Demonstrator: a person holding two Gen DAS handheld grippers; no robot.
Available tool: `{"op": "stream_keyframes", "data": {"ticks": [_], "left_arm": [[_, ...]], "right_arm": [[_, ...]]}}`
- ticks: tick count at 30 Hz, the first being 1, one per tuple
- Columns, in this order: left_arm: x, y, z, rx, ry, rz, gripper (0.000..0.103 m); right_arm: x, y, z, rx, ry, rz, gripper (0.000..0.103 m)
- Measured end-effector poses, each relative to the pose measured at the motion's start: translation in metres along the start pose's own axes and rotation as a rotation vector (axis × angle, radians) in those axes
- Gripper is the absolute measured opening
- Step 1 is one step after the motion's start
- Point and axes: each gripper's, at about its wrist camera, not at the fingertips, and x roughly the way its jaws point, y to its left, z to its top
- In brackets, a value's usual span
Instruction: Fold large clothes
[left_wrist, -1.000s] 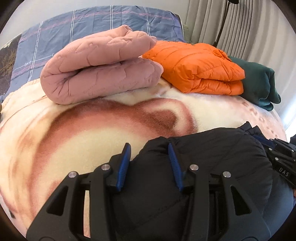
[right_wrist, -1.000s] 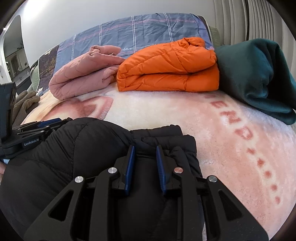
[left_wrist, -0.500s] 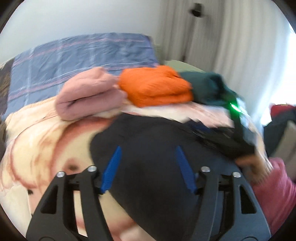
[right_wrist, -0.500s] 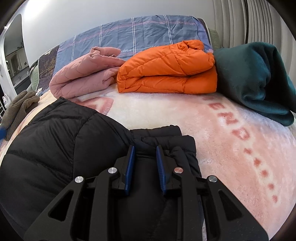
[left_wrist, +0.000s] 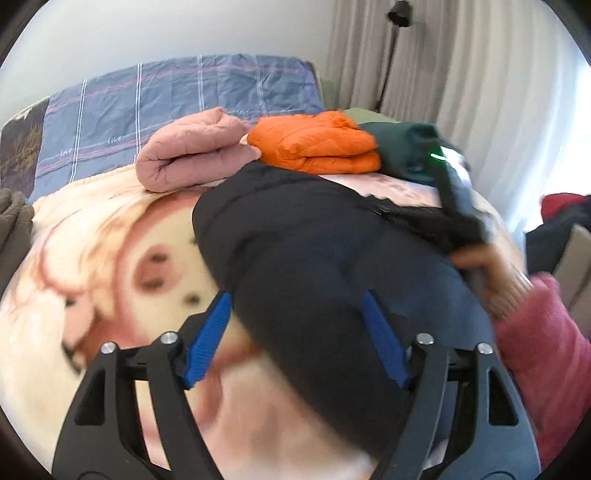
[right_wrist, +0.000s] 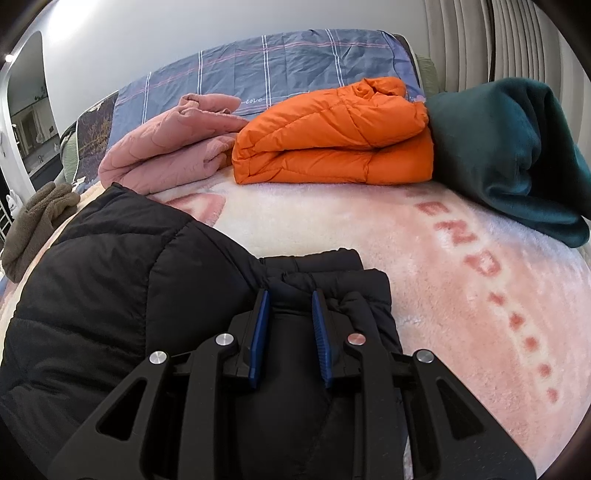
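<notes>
**Half-folded black jacket may spring open**

Bedding sets the stage: a plush cream-and-pink printed fleece blanket (right_wrist: 369, 221) covers the bed, with a blue checked cotton quilt (right_wrist: 277, 70) at the far end against a pale wall and pleated curtains on the right. Along the far edge lie three finished bundles: a dusty-pink quilted jacket (right_wrist: 166, 155) on the left, a glossy orange puffer jacket (right_wrist: 332, 136) in the middle and a soft dark-green fleece garment (right_wrist: 517, 155) on the right.

The bulky black puffer jacket (right_wrist: 129, 295) lies near, on the blanket, puffy and slick, stitched in wide channels. The right tool (right_wrist: 288, 314) is pinching a bunched fold at its right end. The left tool (left_wrist: 295, 332) has just been spreading its blue ribbed pads and grips nothing; the jacket's rounded bulk shows between them, though blur hides whether it touches them.

Risks, as I judge them: the padding is springy and the shell slippery, so the freed left side could puff up and unroll. Pulling with the right tool alone could drag the whole jacket over the fleece or skew the fold. A thick fold may also slip from narrow pads.
</notes>
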Motion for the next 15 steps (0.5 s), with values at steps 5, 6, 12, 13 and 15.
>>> {"op": "stream_keyframes", "data": {"ticks": [5, 6, 12, 13, 15], "left_arm": [[-0.044, -0.042, -0.049, 0.146, 0.017, 0.029, 0.081], [-0.044, -0.045, -0.053, 0.151, 0.026, 0.028, 0.081], [-0.007, -0.060, -0.060, 0.176, 0.065, 0.097, 0.081], [0.002, -0.060, -0.058, 0.177, 0.071, 0.151, 0.082], [0.016, -0.054, -0.054, 0.145, 0.092, 0.237, 0.082]], "right_arm": [[-0.002, 0.001, 0.000, -0.002, -0.004, -0.002, 0.024], [-0.002, 0.001, 0.000, -0.002, -0.005, -0.003, 0.024], [-0.003, 0.000, 0.000, 0.001, -0.008, -0.004, 0.024], [-0.003, 0.000, 0.000, 0.003, -0.008, -0.002, 0.024], [-0.003, -0.001, 0.000, 0.006, -0.007, -0.001, 0.024]]}}
